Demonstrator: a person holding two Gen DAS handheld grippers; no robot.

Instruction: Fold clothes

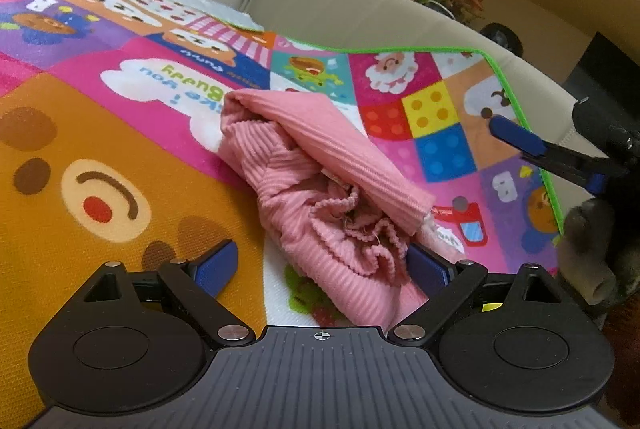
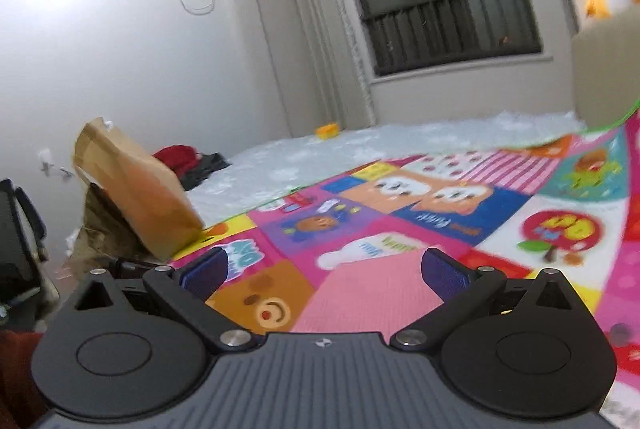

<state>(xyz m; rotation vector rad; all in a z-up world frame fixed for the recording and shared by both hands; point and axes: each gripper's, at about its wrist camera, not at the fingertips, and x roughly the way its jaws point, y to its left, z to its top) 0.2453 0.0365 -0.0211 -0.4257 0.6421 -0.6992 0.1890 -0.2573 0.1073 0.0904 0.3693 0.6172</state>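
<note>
Left wrist view: left tool point(image 1: 322, 265) spread around crumpled pink garment point(image 1: 316, 185), ready to pinch; right tool point(image 2: 325, 271) spread, empty, over mat point(image 2: 440, 205).

pink garment point(image 1: 320, 189) is ribbed corduroy-ish cloth, play mat point(image 1: 120, 149) looks smooth printed foam, brown bag point(image 2: 136, 189) is matt paper
</note>
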